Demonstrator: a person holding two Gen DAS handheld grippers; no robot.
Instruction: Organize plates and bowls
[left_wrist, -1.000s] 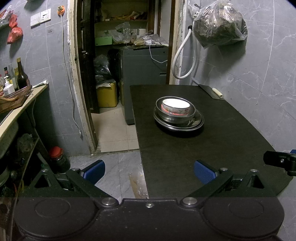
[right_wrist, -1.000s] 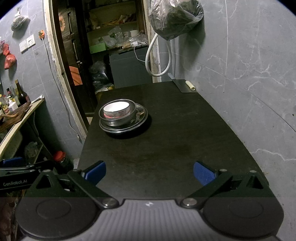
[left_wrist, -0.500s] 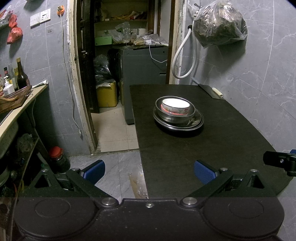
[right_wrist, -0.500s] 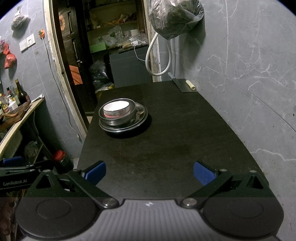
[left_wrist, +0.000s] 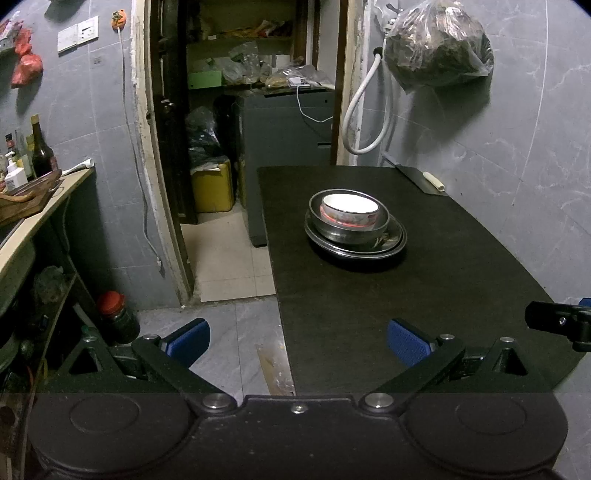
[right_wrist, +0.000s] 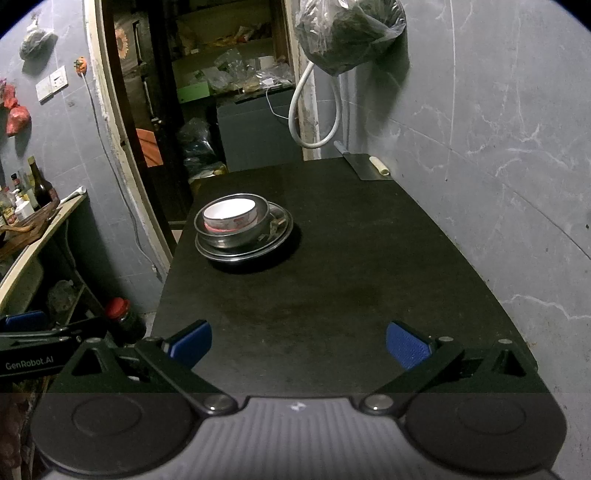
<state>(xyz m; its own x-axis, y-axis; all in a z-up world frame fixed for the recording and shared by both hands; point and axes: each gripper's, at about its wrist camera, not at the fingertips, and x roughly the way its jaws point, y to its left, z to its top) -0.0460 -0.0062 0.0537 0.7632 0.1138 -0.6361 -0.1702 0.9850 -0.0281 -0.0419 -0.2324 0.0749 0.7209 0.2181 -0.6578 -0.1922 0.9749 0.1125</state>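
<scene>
On the black table (left_wrist: 424, 295) (right_wrist: 332, 295) stands one stack: a white bowl with a red pattern (left_wrist: 349, 209) (right_wrist: 229, 215) inside a steel bowl (left_wrist: 347, 230) (right_wrist: 236, 236), which rests on a steel plate (left_wrist: 397, 242) (right_wrist: 280, 229). My left gripper (left_wrist: 297, 341) hangs open at the table's near left edge, well short of the stack, nothing between its blue pads. My right gripper (right_wrist: 299, 345) is open over the table's near end, also empty, with the stack far ahead to its left.
A cleaver (left_wrist: 417, 177) (right_wrist: 364, 166) lies at the table's far right corner by the tiled wall. A full plastic bag (left_wrist: 439, 44) and a white hose hang on the wall. Left is a counter with bottles (left_wrist: 40, 151), a red-capped jar (left_wrist: 116, 317) on the floor, and an open doorway.
</scene>
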